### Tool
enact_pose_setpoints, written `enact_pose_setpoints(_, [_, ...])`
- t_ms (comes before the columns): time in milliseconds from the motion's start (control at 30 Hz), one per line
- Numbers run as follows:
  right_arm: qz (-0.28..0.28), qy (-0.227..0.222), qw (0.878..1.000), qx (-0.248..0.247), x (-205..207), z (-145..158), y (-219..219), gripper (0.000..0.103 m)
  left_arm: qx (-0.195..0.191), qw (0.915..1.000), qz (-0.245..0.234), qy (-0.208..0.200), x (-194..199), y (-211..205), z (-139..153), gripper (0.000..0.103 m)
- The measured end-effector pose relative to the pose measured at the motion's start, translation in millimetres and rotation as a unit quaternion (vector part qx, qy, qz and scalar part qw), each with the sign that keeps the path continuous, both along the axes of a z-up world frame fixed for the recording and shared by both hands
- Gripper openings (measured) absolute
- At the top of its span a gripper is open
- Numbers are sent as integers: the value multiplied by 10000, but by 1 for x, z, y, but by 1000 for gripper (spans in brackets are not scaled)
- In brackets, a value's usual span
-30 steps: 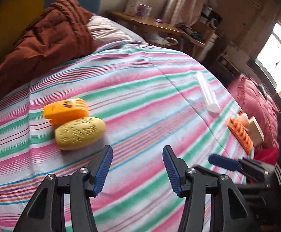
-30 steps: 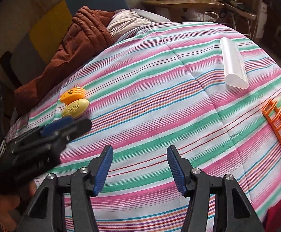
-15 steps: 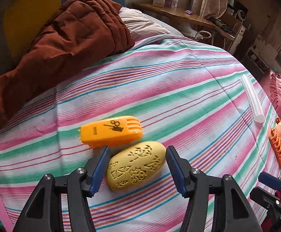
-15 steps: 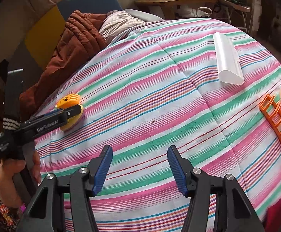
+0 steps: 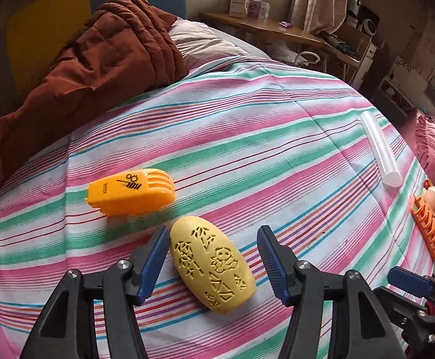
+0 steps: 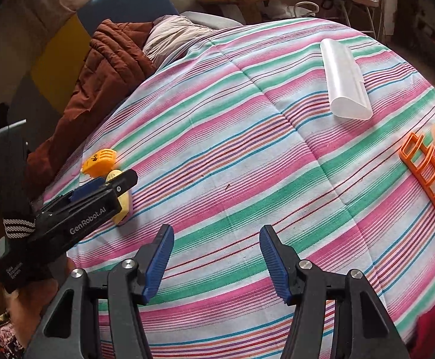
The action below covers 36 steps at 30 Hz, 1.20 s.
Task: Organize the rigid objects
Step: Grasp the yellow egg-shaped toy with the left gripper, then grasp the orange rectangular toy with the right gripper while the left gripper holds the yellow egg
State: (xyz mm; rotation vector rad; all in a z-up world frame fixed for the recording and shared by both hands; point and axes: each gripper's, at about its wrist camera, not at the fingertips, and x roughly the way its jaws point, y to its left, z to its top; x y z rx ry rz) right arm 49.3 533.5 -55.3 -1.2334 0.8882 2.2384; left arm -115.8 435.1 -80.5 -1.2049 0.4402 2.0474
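Note:
A yellow oval piece with cut-out patterns (image 5: 214, 263) lies on the striped bedspread (image 5: 247, 137). My left gripper (image 5: 213, 230) is open and straddles it: the left pad sits at its edge, and the right pad stands off with a gap. Just beyond it lies an orange ribbed plastic piece (image 5: 130, 193). In the right wrist view, the left gripper's fingers (image 6: 97, 197) cover most of the yellow oval (image 6: 123, 202), with the orange piece (image 6: 99, 161) behind it. My right gripper (image 6: 216, 229) hangs open over bare bedspread, nothing between its fingers.
A clear plastic tube (image 6: 344, 80) lies far right on the bed. An orange slotted rack (image 6: 429, 173) sits at the right edge beside a pale round object. A brown quilt (image 5: 82, 68) and a pillow (image 5: 205, 42) are piled at the head. A wooden desk (image 5: 262, 27) stands beyond.
My left gripper came forward and down from short of the yellow oval to straddling it, and its jaws widened. The right gripper stayed nearly still.

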Motion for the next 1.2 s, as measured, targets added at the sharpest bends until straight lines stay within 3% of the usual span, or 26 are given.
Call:
enact_pose_setpoints(67, [-3, -8, 10000, 11, -1, 0, 1, 61, -53, 9997, 162, -186, 2, -9, -11, 51])
enact_pose_setpoints(100, [-2, -9, 10000, 30, 0, 0, 1, 61, -48, 9998, 196, -62, 6, -15, -13, 45])
enact_pose_setpoints(267, [54, -33, 10000, 67, -1, -1, 0, 61, -312, 9983, 114, 471, 21, -39, -15, 44])
enact_pose_setpoints(433, [135, -39, 9999, 41, -3, -4, -4, 61, -305, 9947, 831, 516, 10, -89, -14, 44])
enact_pose_setpoints(567, [348, 116, 9993, 26, -8, -3, -12, 61, -156, 9888, 1241, 821, 19, -126, -15, 45])
enact_pose_setpoints(767, [962, 477, 9932, 457, -19, 9, -44, 61, 266, 9871, 1416, 698, 19, -142, -16, 44])
enact_pose_setpoints(1033, [1596, 533, 9818, 885, -28, 0, -80, 61, 496, 9862, 1417, 702, 23, -154, -17, 44])
enact_pose_setpoints(1200, [2374, 417, 9643, 1095, -76, 6, -97, 60, 534, 9858, 1414, 736, 23, -153, -19, 44])
